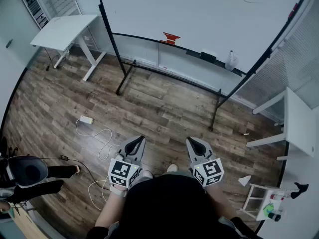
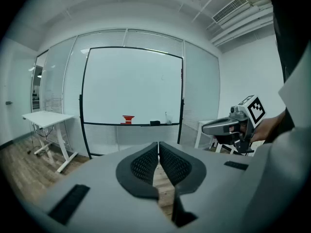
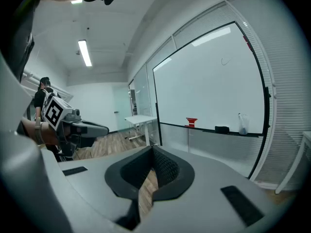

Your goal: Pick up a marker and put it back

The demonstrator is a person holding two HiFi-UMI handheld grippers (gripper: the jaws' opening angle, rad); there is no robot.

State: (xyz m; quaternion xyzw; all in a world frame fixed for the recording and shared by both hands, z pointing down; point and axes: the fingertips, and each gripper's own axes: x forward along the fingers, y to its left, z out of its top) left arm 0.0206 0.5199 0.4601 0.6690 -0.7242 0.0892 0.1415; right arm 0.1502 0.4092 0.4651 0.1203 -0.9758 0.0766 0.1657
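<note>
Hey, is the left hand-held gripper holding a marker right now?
No, the left hand-held gripper has its jaws closed together, with nothing between them.

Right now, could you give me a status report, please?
Left gripper shut, empty; right gripper shut, empty. No marker made out; whiteboard tray ahead, not reached. On floor, left: white cable.

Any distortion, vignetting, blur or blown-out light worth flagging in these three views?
Head view: heavy fisheye bows the whiteboard frame; dark corners; otherwise sharp. Left gripper view: round black vignette; the left gripper, close up, is soft. Right gripper view: same vignette; the ceiling light is blown out.
</note>
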